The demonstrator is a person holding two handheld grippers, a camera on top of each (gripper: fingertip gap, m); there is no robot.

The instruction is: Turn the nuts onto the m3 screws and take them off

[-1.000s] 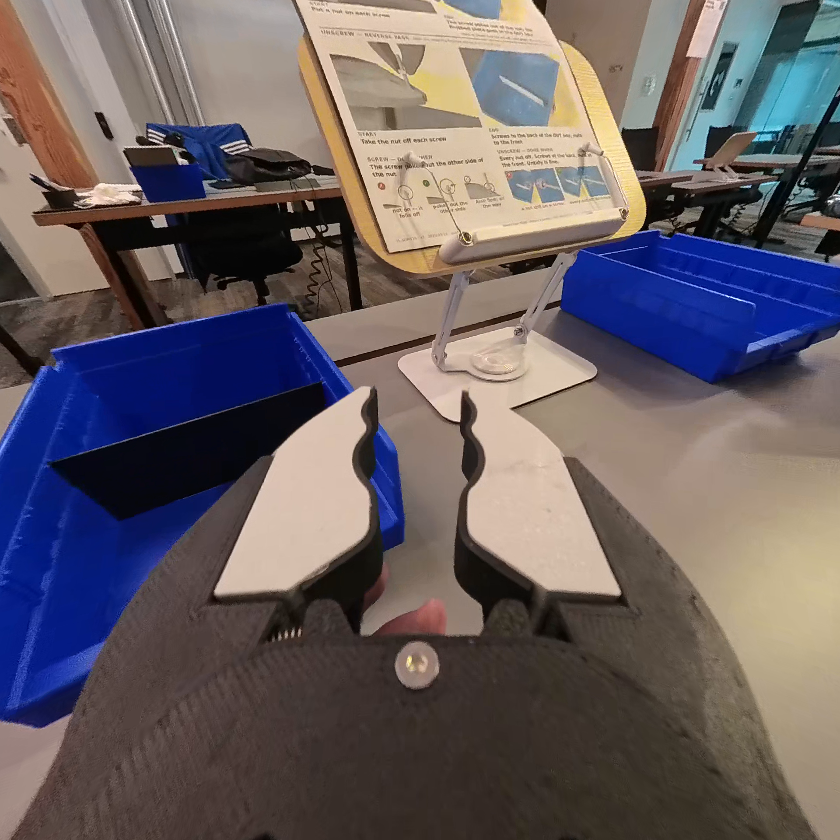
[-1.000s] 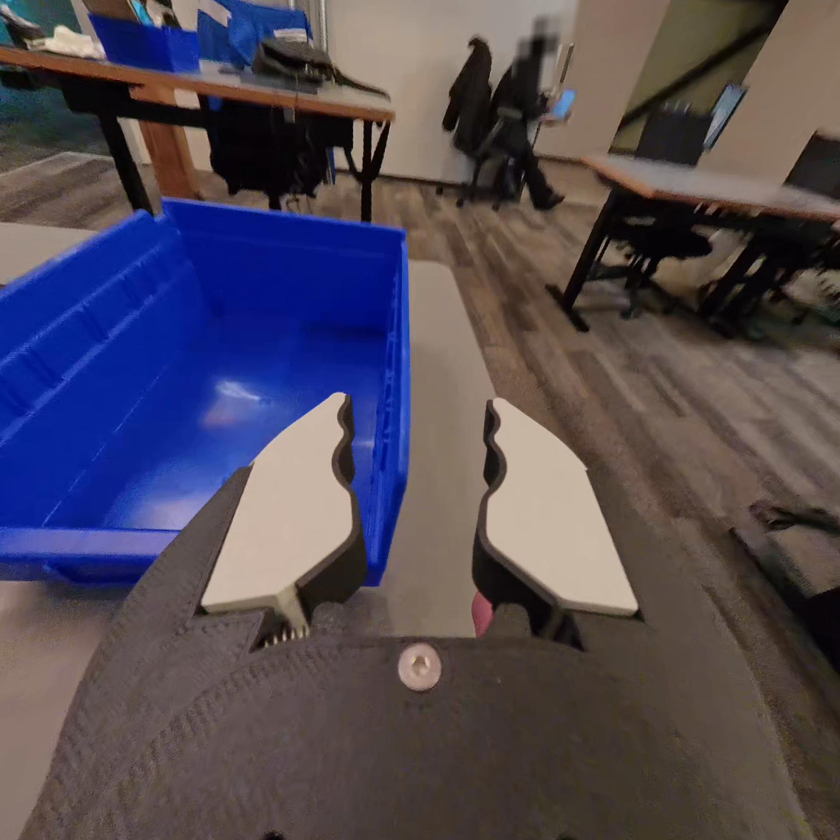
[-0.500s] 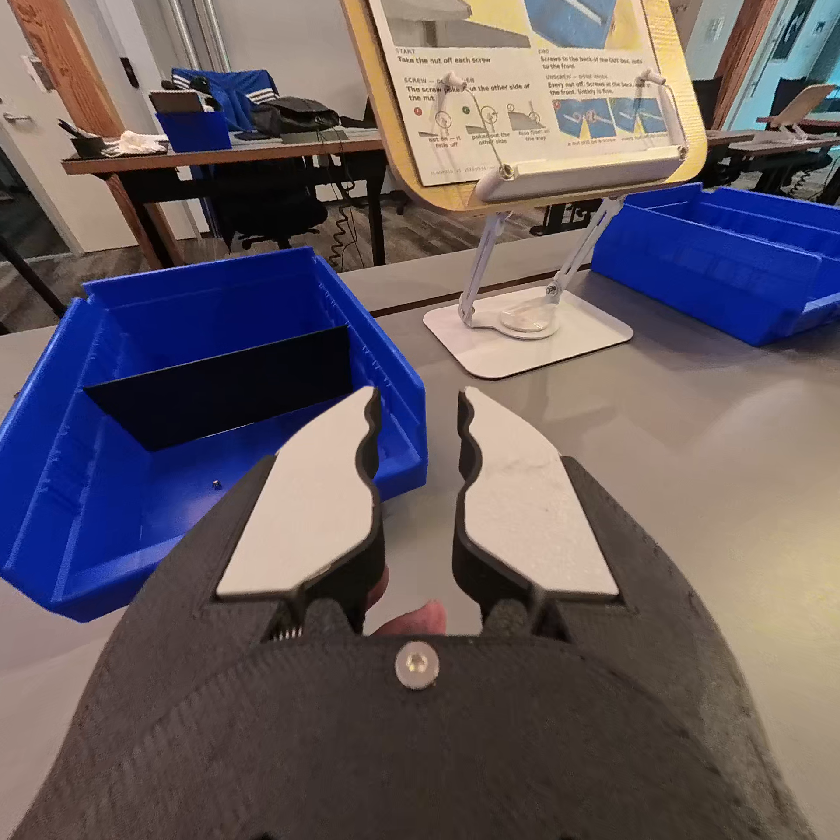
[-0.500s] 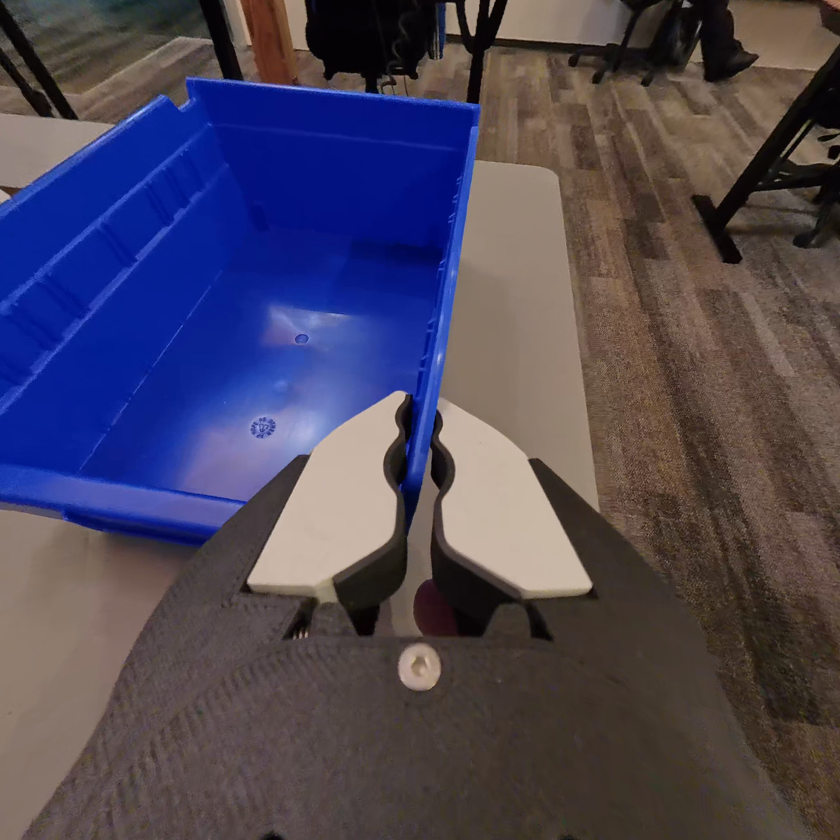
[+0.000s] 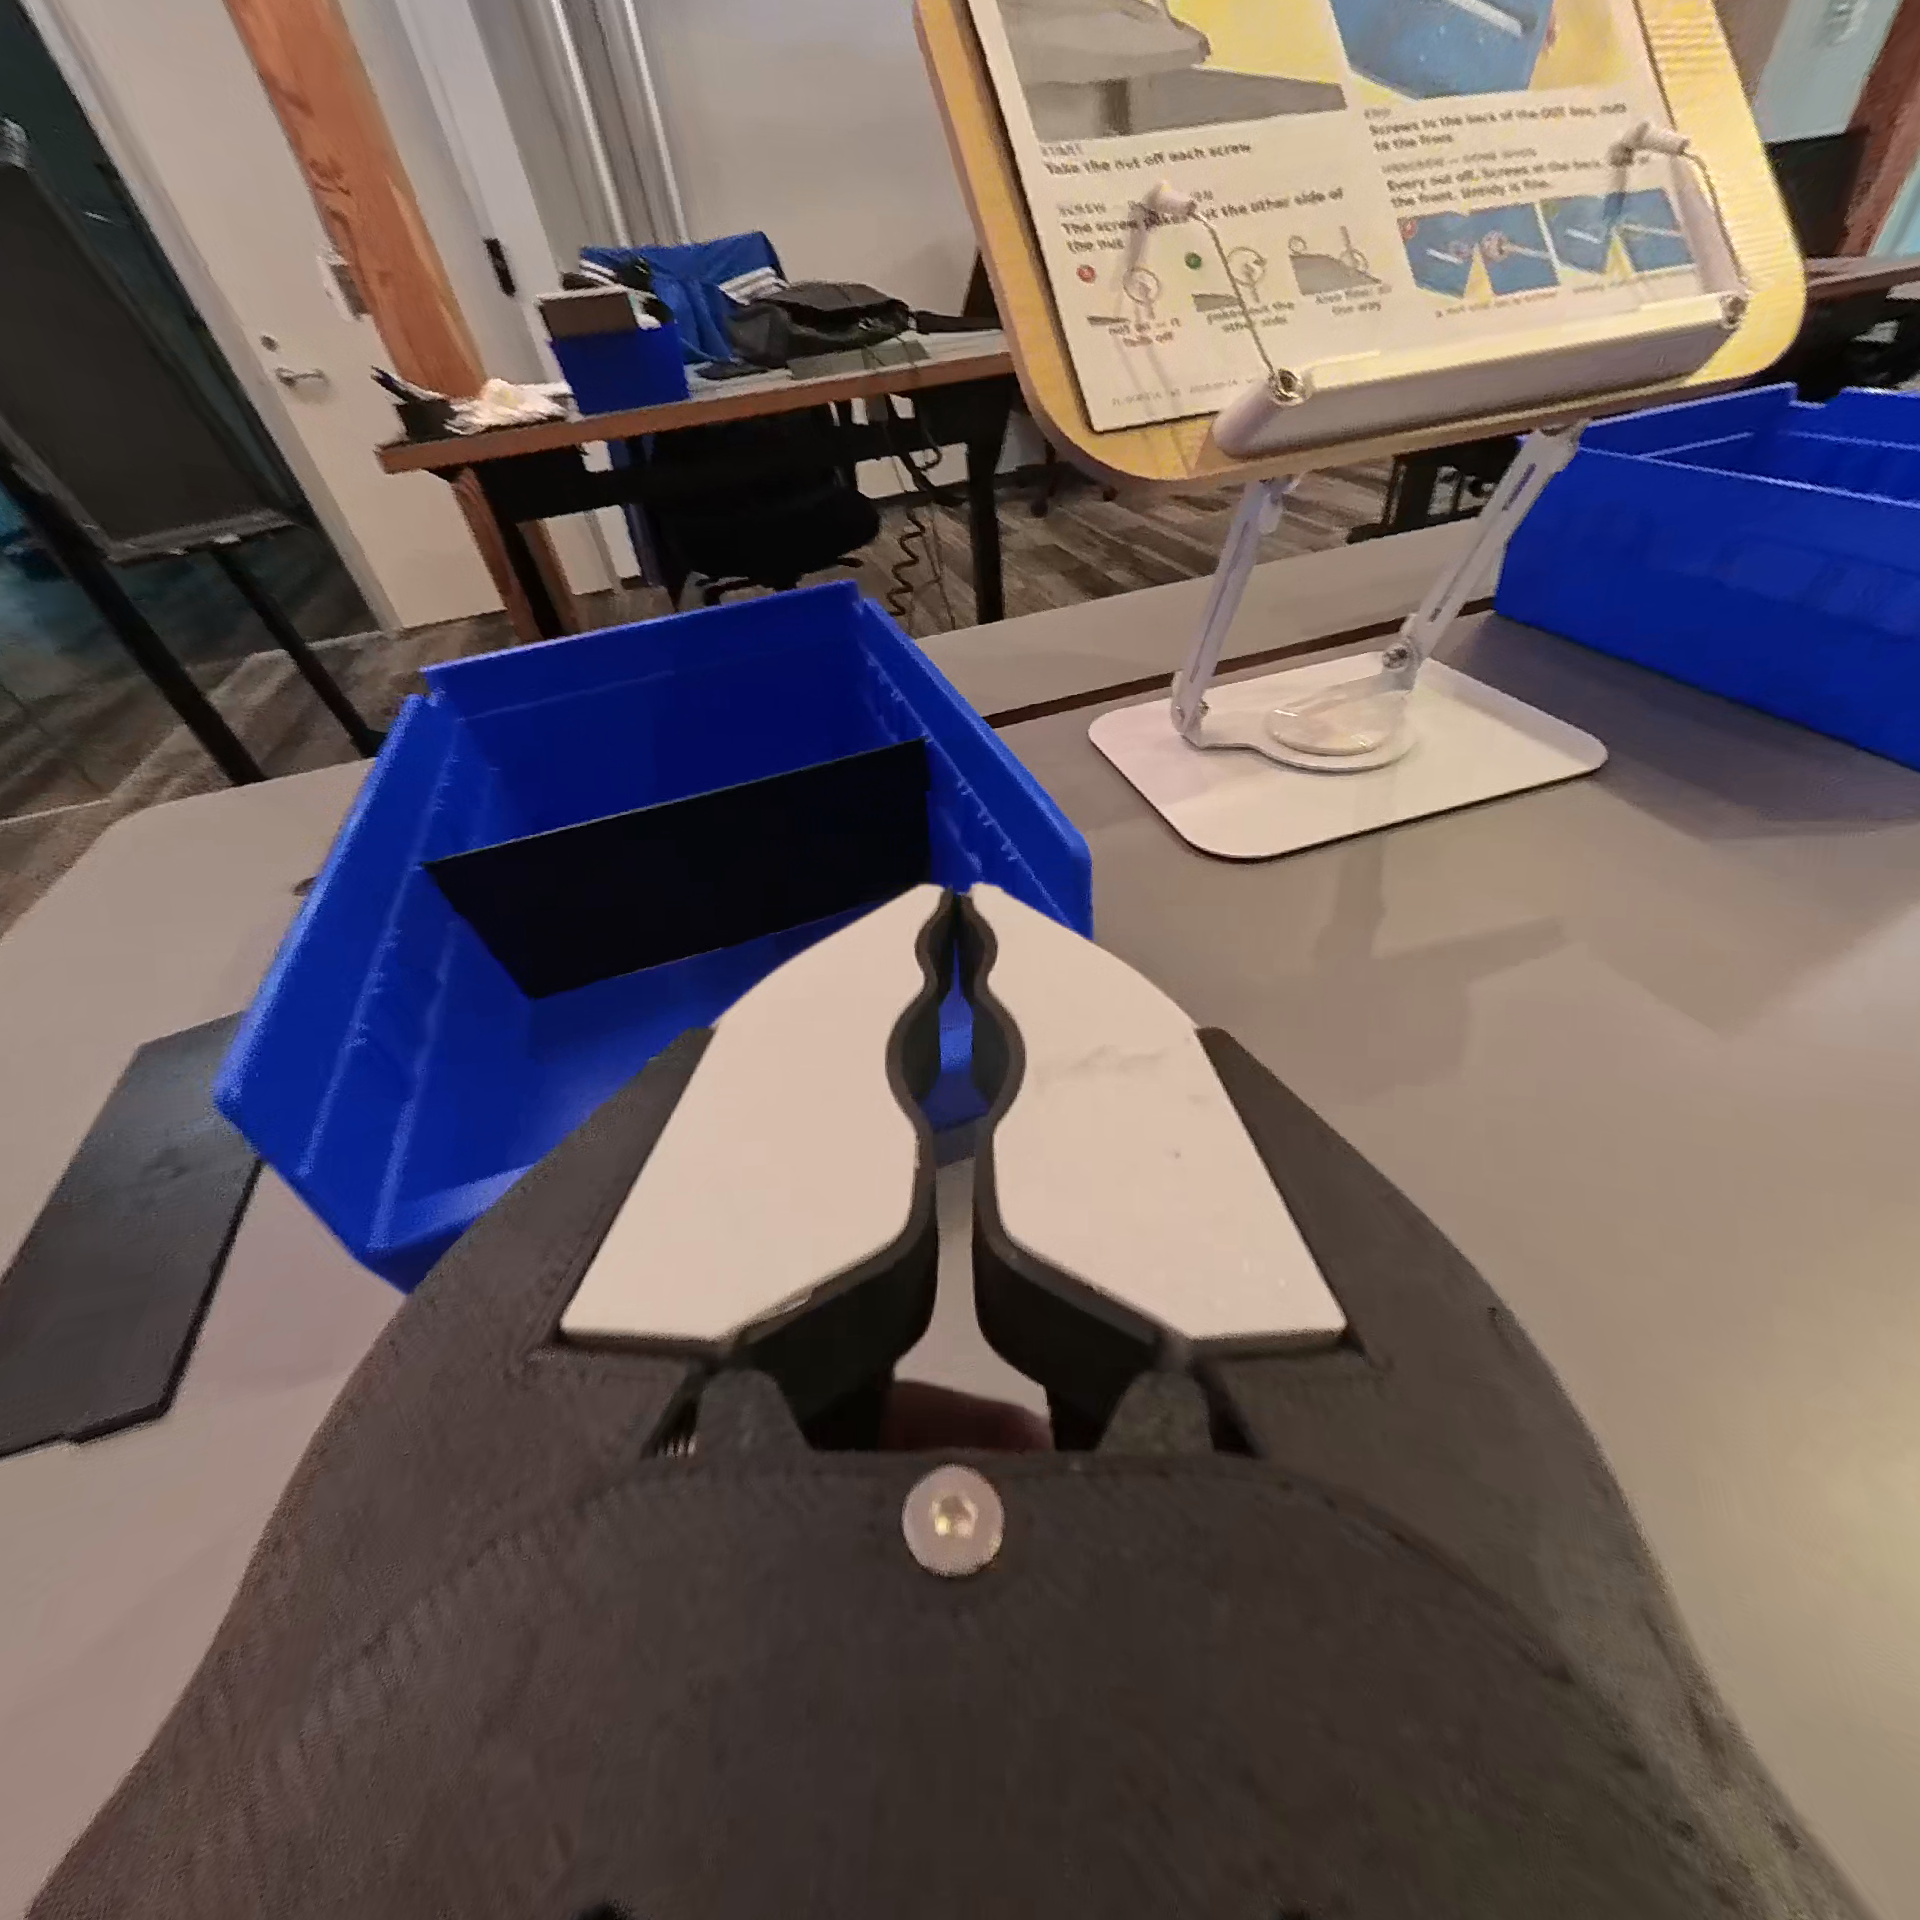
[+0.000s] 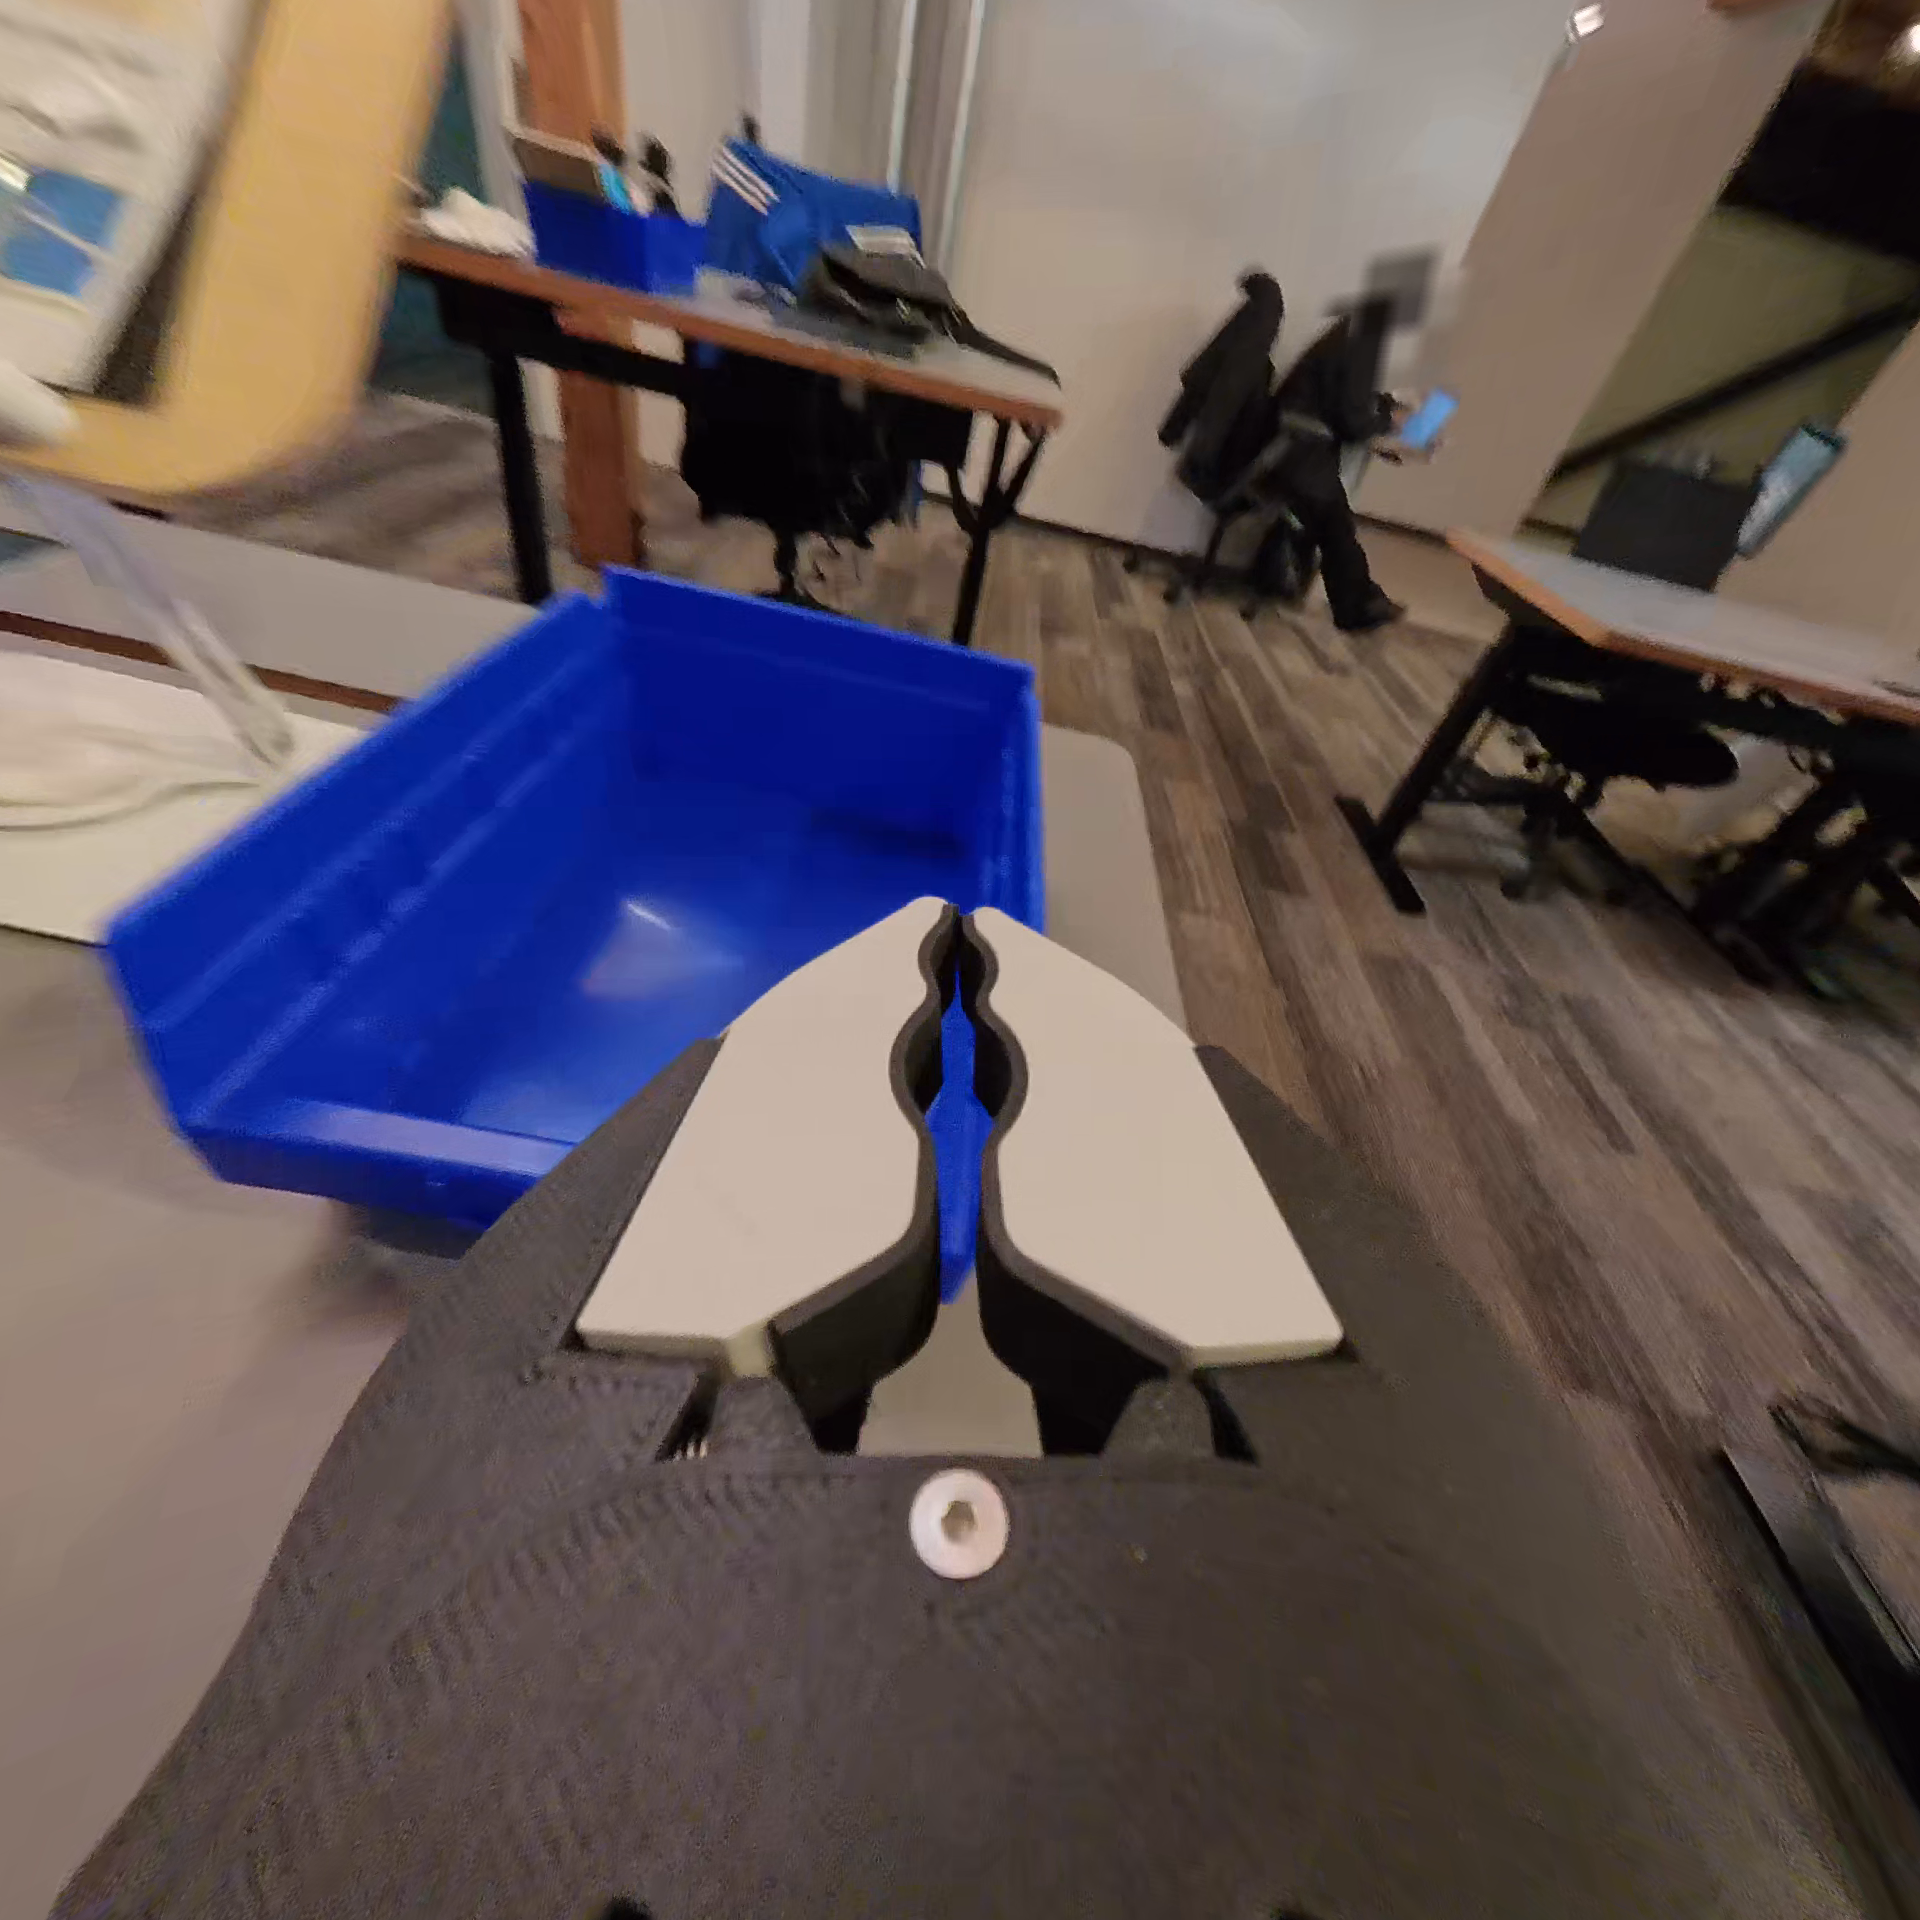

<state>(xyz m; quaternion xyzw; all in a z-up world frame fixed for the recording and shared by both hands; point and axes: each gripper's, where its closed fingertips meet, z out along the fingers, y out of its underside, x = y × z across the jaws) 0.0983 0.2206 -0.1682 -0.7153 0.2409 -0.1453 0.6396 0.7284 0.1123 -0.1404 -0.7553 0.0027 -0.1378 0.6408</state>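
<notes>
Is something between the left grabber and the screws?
No screws or nuts show, so I cannot tell. The left gripper, jaws shut, sits at the blue bin's right wall; a black divider crosses the bin inside.

Blue bin [image 5: 343,1039], black divider [image 5: 675,873]; grey table [image 5: 1558,1143]; yellow-edged instruction board [image 5: 1039,312]; grey-black fingers [image 5: 790,1174].

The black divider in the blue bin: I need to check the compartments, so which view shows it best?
The left wrist view: the black divider spans the blue bin there, unobstructed. The right wrist view shows another blue bin without any divider.
</notes>
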